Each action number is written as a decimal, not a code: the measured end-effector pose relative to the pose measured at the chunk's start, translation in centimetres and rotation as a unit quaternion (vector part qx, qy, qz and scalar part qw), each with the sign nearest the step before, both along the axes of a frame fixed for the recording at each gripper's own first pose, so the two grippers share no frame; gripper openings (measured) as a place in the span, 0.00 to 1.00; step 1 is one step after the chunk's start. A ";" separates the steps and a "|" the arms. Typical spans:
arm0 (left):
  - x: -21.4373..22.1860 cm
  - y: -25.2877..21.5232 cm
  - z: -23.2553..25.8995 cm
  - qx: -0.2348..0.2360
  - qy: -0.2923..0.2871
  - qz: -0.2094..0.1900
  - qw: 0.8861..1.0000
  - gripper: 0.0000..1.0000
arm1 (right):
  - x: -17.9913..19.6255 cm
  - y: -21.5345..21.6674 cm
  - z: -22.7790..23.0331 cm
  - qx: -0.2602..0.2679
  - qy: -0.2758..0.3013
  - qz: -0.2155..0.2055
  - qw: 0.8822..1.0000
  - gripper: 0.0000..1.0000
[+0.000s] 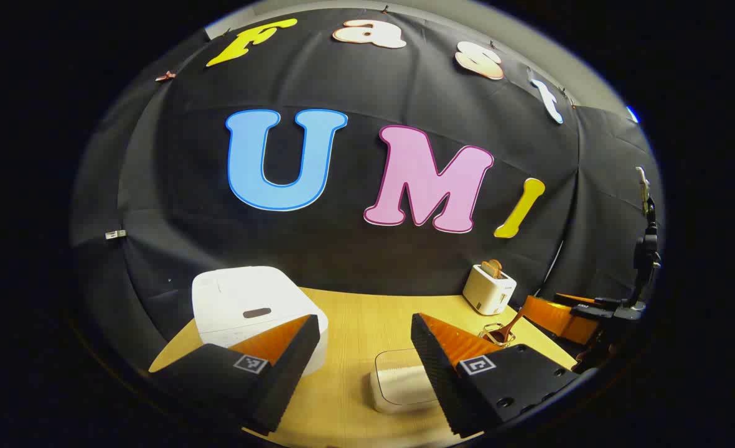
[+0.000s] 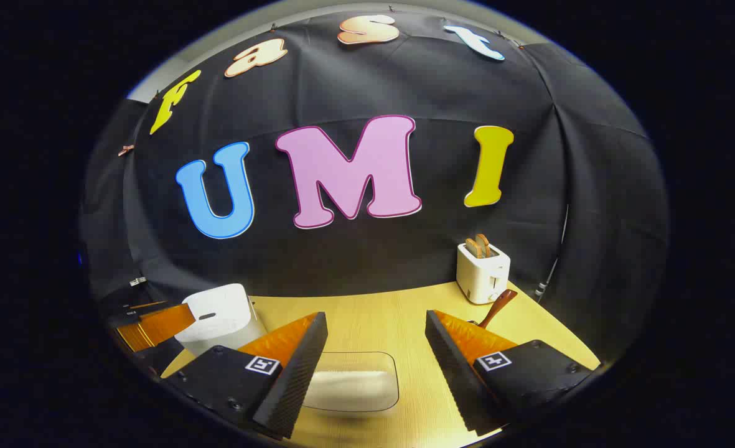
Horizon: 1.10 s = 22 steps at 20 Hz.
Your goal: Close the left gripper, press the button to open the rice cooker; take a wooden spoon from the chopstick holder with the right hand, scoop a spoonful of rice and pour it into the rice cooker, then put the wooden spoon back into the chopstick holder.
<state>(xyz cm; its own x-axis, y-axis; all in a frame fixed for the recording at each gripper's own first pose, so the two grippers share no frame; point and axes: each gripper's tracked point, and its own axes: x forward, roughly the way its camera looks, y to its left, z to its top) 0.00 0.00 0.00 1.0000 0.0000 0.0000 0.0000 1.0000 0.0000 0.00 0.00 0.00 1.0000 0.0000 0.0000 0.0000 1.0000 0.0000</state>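
Fingers (image 2: 448, 348) apart, wooden spoon (image 2: 496, 308) handle up-right

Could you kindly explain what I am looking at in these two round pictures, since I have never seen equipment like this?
A person holds a two-finger gripper in each hand, and a fisheye camera rides on each. The left gripper view looks along the left gripper; the right gripper view looks along the right gripper. Both are open and hold nothing.

On the pale wooden table stand a closed white rice cooker, a clear plastic box of white rice, a white toaster with bread slices, and a brown wooden spoon standing in a wire chopstick holder. The other gripper shows at the right edge of the left gripper view.
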 end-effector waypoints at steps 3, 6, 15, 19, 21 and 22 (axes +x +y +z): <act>0.2 -0.2 -0.2 -0.004 0.008 -0.008 1.000 0.96 | 0.0 -0.7 -0.1 0.002 0.003 -0.004 1.000 0.98; 0.6 0.1 -0.2 0.009 0.011 -0.001 1.000 0.96 | 0.0 -1.3 -0.3 0.002 0.008 -0.007 1.000 0.98; 1.8 3.1 1.6 0.006 -0.003 0.027 1.000 0.96 | 0.3 -1.9 -0.6 0.009 0.015 -0.015 1.000 0.98; 2.4 5.8 2.9 0.006 -0.013 0.050 0.999 0.95 | 0.8 -1.7 -1.2 0.012 0.028 -0.014 0.999 0.98; 3.0 7.0 3.4 0.003 -0.016 0.055 0.998 0.94 | 1.0 -1.6 -1.2 0.010 0.028 -0.014 0.999 0.98; 3.4 7.8 3.9 0.000 -0.018 0.059 0.998 0.92 | 1.1 -1.7 -1.1 0.009 0.027 -0.015 0.999 0.98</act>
